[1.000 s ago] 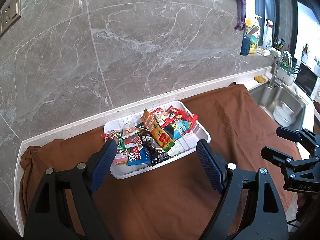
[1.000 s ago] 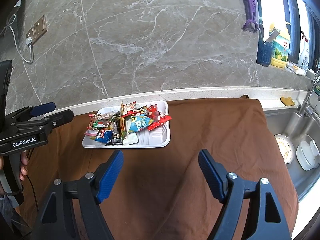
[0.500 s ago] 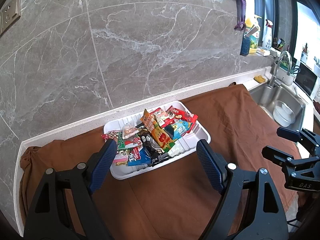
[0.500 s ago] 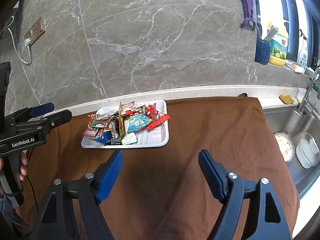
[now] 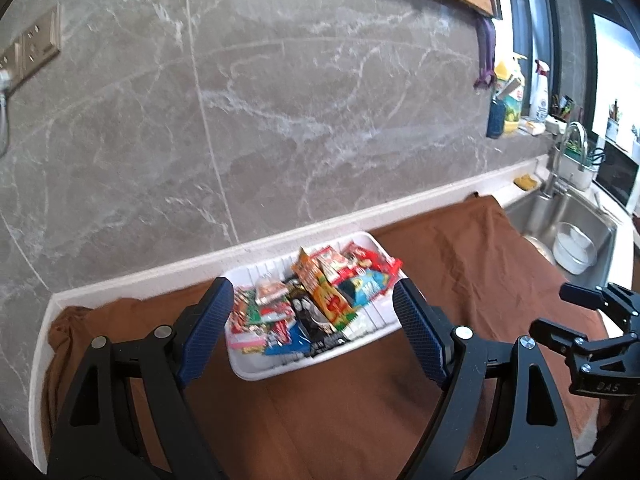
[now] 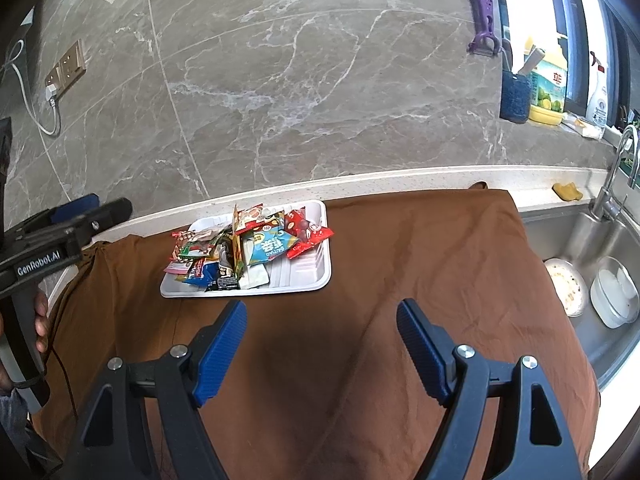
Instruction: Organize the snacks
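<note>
One white ribbed plastic tray (image 5: 256, 370) heaped with colourful foil snack packets (image 5: 320, 304), uncountable, lies beyond two empty grippers, left gripper (image 5: 313, 322) and right gripper (image 6: 322, 338), fingers apart.

The heaped, bright foil snack packets (image 5: 316, 304) between the jaws are smeared by blur in the left wrist view — their print cannot be read. Those at the bottom of the pile in the shallow white plastic tray (image 5: 280, 364) lie mostly covered. Right of the jaws, the steel sink (image 6: 600, 240) runs out of frame — in both views.
</note>
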Available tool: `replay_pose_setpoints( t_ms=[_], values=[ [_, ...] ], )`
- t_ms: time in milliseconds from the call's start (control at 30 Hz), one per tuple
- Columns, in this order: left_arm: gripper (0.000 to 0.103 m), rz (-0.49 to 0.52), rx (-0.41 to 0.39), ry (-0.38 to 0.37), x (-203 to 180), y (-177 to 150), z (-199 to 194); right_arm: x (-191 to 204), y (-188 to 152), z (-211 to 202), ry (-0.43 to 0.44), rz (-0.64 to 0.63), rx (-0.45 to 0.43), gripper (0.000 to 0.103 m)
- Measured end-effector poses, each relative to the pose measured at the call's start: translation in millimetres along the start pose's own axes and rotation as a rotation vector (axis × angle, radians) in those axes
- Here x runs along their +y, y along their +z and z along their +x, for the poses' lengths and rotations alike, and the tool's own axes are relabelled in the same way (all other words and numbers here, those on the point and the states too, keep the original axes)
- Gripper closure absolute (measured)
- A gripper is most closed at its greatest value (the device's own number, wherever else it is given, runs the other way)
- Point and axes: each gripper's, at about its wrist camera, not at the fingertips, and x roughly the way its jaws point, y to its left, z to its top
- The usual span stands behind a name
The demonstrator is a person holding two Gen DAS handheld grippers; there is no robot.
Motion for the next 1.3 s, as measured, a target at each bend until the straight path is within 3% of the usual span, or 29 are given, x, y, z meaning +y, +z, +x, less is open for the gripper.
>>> replay_pose_setpoints(
  t_ms=[100, 233, 333, 467, 767, 1100, 1167, 1300],
  values=[
    [0.022, 0.006, -0.042, 0.026, 0.5, 1.1, -7.6, -2.2, -0.9, -0.5, 0.002, 0.006, -0.001, 0.023],
    [0.020, -0.008, -0.037, 0.047, 1.8, 1.0, -9.7, -2.7, -1.3, -0.7, 0.006, 0.007, 0.000, 0.023],
    [0.011, -0.021, -0.051, 0.089, 4.6, -2.2, -11.2, -3.6, -1.9, -1.6, 0.009, 0.010, -0.002, 0.023],
    [0.011, -0.064, -0.078, 0.068, 15.1, -5.8, -15.9, -4.5, -3.4, -1.9, 0.009, 0.015, -0.002, 0.023],
    [0.011, -0.028, -0.060, 0.126, 14.8, -11.2, -12.6, -3.8, -7.5, -0.4, 0.007, 0.024, 0.009, 0.023],
    [0.011, -0.007, -0.045, 0.097, 10.3, -19.2, -3.6, -8.6, -12.4, 3.2, -0.006, 0.042, 0.023, 0.022],
    [0.011, -0.021, -0.048, 0.148, 11.3, -21.2, -1.2, -8.6, -13.5, 3.5, -0.008, 0.043, 0.026, 0.022],
    [0.011, -0.030, -0.026, 0.141, 15.0, -23.2, 4.3, -8.5, -14.7, 4.2, -0.010, 0.042, 0.030, 0.022]
  ],
)
